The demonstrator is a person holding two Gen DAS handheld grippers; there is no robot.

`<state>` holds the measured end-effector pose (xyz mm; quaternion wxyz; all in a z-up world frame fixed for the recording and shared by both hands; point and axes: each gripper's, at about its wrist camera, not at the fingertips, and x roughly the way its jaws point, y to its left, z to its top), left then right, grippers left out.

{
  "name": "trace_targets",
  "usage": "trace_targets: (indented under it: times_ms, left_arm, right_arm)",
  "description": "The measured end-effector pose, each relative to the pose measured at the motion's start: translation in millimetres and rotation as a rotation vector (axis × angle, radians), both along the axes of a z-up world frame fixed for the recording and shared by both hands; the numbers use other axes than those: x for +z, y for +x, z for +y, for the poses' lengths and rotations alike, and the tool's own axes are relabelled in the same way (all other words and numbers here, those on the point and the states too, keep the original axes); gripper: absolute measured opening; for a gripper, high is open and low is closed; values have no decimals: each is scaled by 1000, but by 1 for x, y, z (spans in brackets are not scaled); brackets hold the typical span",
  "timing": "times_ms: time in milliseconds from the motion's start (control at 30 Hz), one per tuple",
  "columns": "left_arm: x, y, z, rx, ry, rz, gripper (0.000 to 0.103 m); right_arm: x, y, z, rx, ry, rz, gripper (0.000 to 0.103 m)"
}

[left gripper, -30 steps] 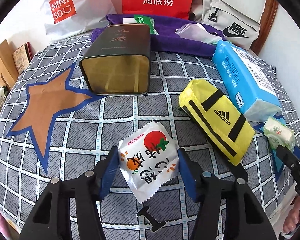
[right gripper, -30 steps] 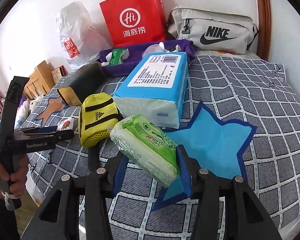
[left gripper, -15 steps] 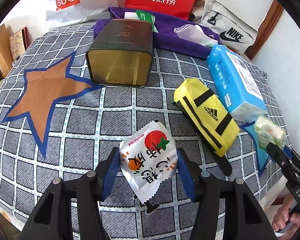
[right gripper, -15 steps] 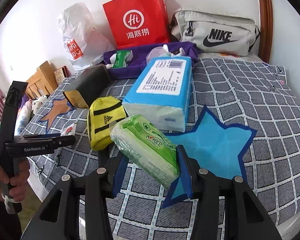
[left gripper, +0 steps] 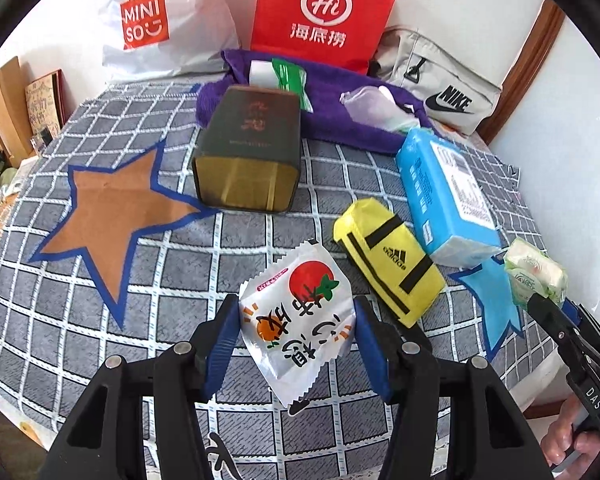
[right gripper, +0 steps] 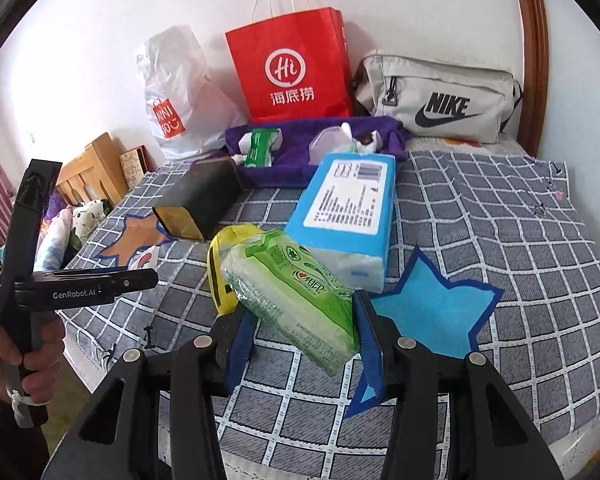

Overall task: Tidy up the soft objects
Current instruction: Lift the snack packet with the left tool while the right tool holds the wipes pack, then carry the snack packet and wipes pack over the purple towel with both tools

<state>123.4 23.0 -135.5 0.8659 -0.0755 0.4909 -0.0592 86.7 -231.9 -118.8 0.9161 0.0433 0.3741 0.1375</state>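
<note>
We hold one soft thing in each tool. The left gripper point(left gripper: 294, 336) is clenched on a white snack sachet point(left gripper: 298, 320) printed with a red tomato; its blue pads press the sachet's two side edges, and the sachet's long axis runs straight ahead along the fingers, one crimped end sticking out past the tips toward the open dark tin box point(left gripper: 248, 160). The right gripper point(right gripper: 300, 330) is clamped on a green tissue pack point(right gripper: 296, 292), which lies slanted across the jaws, its long axis running from near-right up to far-left, most of its length reaching beyond the fingertips.

Both things hang clear of the checked bedspread point(right gripper: 520, 240), near its front edge. Below and just right of the tissue pack lies the blue star patch point(right gripper: 436, 312); the brown star patch point(left gripper: 104, 216) sits toward the bedspread's left side, left of and beyond the sachet. The yellow Adidas pouch point(left gripper: 388, 260) and the blue tissue brick point(left gripper: 444, 196) lie between the two hands.

We judge the placing still ahead. If the stars or the tin box are the drop spots, which we cannot confirm, the left hand is the nearer to the brown star and the box mouth, the right to the blue star. The sachet already points at the box opening; the tissue pack would need little more than lowering.
</note>
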Motion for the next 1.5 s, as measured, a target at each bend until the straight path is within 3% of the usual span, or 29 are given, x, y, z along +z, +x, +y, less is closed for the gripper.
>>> trace_targets:
  times_ms: [400, 767, 1500]
  left_arm:
    - [45, -6, 8, 12, -14, -110, 54]
    - [67, -2, 18, 8, -12, -161, 54]
    - [79, 100, 22, 24, 10, -156, 54]
  right_arm:
    - [46, -5, 4, -12, -38, -88, 47]
    - [68, 9, 14, -10, -39, -120, 47]
    - [84, 115, 18, -8, -25, -115, 47]
